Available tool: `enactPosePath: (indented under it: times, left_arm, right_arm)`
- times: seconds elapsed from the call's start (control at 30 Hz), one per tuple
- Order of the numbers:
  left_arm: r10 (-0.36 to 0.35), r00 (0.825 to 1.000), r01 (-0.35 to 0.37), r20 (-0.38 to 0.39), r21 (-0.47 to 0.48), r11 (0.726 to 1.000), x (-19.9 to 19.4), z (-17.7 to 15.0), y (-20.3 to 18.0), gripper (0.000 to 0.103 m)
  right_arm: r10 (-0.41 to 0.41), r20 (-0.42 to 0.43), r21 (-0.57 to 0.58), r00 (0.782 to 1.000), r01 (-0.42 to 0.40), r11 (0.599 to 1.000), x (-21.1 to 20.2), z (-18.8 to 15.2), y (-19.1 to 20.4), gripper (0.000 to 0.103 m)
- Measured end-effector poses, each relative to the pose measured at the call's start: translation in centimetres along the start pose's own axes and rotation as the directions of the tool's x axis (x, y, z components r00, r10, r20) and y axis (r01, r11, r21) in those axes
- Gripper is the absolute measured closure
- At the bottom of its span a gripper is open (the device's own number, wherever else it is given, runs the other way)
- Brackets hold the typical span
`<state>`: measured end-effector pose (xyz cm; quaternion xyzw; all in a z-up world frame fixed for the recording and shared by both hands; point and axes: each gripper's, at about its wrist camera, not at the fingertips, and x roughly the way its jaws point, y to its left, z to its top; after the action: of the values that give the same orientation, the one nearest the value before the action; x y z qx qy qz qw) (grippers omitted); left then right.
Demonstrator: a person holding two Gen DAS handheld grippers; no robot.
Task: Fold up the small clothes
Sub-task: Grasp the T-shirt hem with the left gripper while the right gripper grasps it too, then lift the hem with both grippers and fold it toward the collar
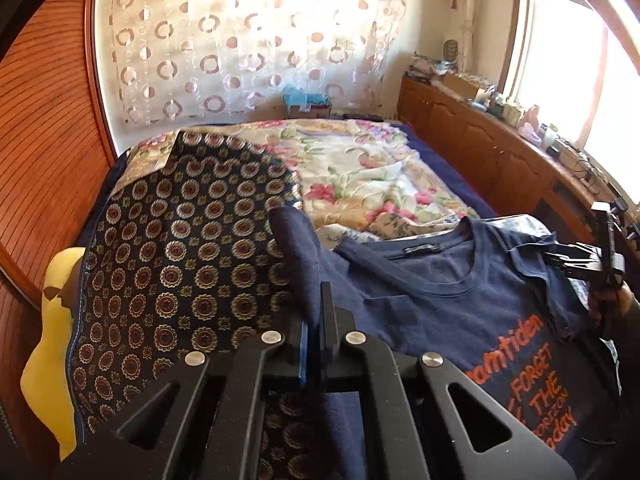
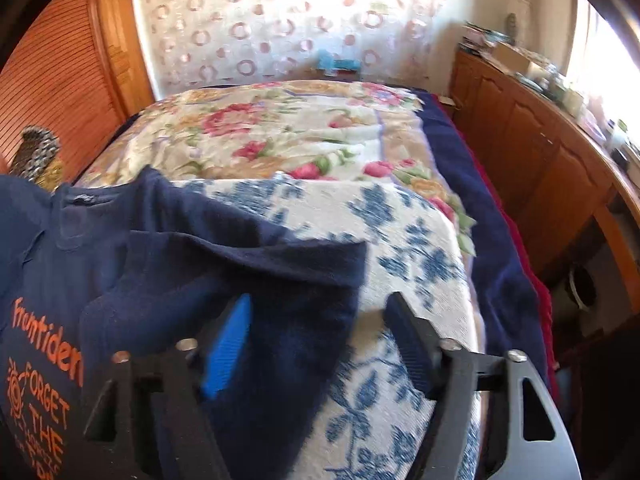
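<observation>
A navy T-shirt (image 1: 448,292) with orange lettering lies face up on the bed, neckline away from me. My left gripper (image 1: 314,312) is shut on its left sleeve (image 1: 298,256), which stands up in a bunch between the fingers. In the right wrist view the same T-shirt (image 2: 132,248) fills the lower left. My right gripper (image 2: 320,320) is open, and the shirt's right sleeve (image 2: 304,280) lies between its blue-padded finger (image 2: 230,340) and its black finger (image 2: 412,336). The right gripper also shows in the left wrist view (image 1: 576,260) at the shirt's far right side.
The bed carries a floral blanket (image 1: 360,168), a dark medallion-patterned cloth (image 1: 180,248) on the left and a blue-and-white floral cloth (image 2: 400,240) under the shirt. A yellow object (image 1: 44,344) sits at the left edge. A wooden cabinet (image 2: 540,152) with clutter runs along the right.
</observation>
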<state>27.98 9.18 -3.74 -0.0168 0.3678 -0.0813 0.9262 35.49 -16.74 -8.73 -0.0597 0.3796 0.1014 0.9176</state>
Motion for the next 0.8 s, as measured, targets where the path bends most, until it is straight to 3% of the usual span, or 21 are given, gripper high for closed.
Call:
enactPosePath:
  times: [0.03, 0.13, 0.17, 0.27, 0.5, 0.8]
  left_arm:
    - [-0.006, 1.000, 0.006, 0.006, 0.002, 1.000, -0.4, -0.1, -0.2, 0.099]
    - [-0.030, 0.999, 0.030, 0.033, 0.000, 1.000, -1.8, -0.3, -0.8, 0.099]
    - [-0.036, 0.998, 0.036, 0.049, 0.001, 0.999, -2.5, -0.4, -1.2, 0.099]
    - [-0.061, 0.995, 0.061, 0.083, 0.003, 0.998, -4.3, -0.7, -1.7, 0.099]
    - [-0.091, 0.986, 0.088, 0.139, 0.031, 0.996, -9.0, -2.0, -3.6, 0.099]
    - [-0.085, 0.972, 0.076, 0.217, 0.047, 0.996, -15.0, -5.8, -4.8, 0.099]
  right_arm:
    - [0.012, 0.002, -0.009, 1.000, -0.012, 1.000, 0.1, 0.2, 0.1, 0.048]
    - [0.059, -0.015, -0.033, 0.998, -0.059, 0.998, 0.3, 0.8, 0.6, 0.089]
    - [0.084, -0.020, -0.036, 0.996, -0.085, 0.996, 0.4, 0.9, 0.8, 0.096]
    - [0.091, 0.015, -0.067, 0.996, -0.090, 0.994, -0.9, 1.0, 1.3, 0.096]
    - [0.130, 0.183, -0.063, 0.974, -0.121, 0.991, -7.6, 0.7, 0.4, 0.097]
    - [0.162, 0.324, -0.110, 0.932, -0.133, 0.985, -16.5, -4.3, -0.4, 0.097]
